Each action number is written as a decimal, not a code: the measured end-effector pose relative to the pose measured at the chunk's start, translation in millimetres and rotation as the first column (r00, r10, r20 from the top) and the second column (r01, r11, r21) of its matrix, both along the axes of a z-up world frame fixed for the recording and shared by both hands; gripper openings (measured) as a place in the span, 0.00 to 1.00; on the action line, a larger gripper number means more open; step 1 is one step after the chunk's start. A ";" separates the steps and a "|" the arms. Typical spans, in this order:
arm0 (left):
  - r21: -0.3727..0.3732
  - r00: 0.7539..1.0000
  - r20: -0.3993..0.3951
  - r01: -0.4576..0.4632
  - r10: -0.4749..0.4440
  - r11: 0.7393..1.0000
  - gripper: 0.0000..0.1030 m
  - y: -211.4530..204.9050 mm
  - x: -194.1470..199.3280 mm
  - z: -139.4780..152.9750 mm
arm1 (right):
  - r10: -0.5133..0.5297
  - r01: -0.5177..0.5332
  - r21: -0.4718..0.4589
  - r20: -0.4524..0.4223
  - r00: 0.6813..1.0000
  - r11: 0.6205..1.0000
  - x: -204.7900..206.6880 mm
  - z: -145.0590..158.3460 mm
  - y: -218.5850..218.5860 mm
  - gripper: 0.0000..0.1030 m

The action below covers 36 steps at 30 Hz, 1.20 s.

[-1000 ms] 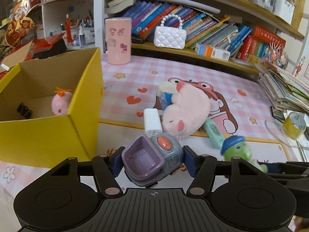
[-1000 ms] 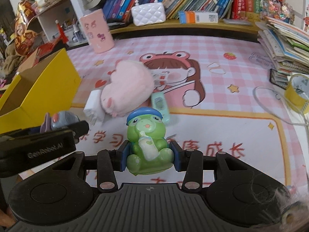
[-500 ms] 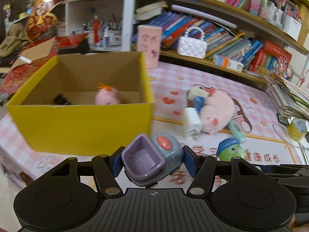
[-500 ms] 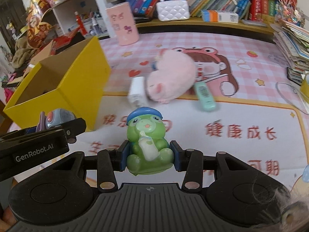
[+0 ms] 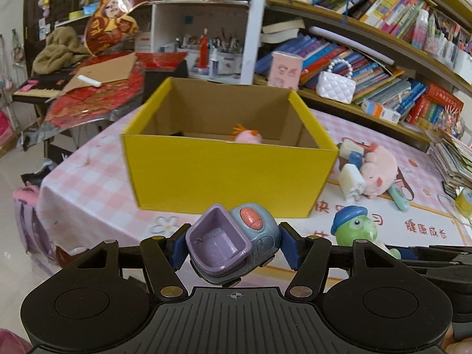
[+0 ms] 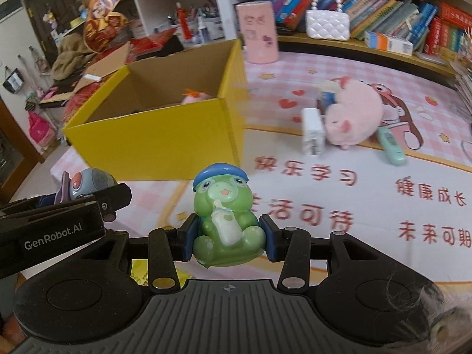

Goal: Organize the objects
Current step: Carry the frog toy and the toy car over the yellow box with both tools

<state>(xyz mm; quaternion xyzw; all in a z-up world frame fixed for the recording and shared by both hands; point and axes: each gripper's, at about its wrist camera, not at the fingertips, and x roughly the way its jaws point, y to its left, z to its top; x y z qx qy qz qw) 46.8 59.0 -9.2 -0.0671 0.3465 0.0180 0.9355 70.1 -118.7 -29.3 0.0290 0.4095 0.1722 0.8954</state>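
Left gripper (image 5: 233, 243) clamping toy truck (image 5: 233, 243) (purple bed), yellow box (image 5: 227, 174) ahead

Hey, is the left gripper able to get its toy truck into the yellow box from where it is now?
Probably yes. The left gripper holds the toy truck just in front of the yellow box, whose top is open with only a small pink toy inside.

Table with a pink checked cloth

On the table (image 6: 368, 206) stand a yellow cardboard box (image 5: 227, 174) and, behind it, a pink cylinder (image 6: 261, 34). Right of the box lie a pink plush pig (image 6: 351, 119), a white charger block (image 6: 312, 131) touching it, and a mint-green remote (image 6: 391, 146).
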 end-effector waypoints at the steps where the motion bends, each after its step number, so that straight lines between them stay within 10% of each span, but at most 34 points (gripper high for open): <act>1: -0.001 1.000 0.003 -0.001 0.001 1.000 0.60 4.6 -2.3 0.4 | 0.000 0.000 0.001 0.004 1.000 1.000 -3.2 0.7 4.6 0.40; 23: 0.035 0.994 0.101 0.034 -0.037 0.999 0.60 68.2 -29.6 21.0 | -0.052 0.047 0.066 0.069 0.996 0.997 -38.9 11.5 70.3 0.40; 36: 0.020 0.976 0.215 0.018 -0.022 1.000 0.60 71.9 17.1 48.8 | -0.111 0.099 0.068 0.190 0.976 0.993 10.5 44.0 62.3 0.40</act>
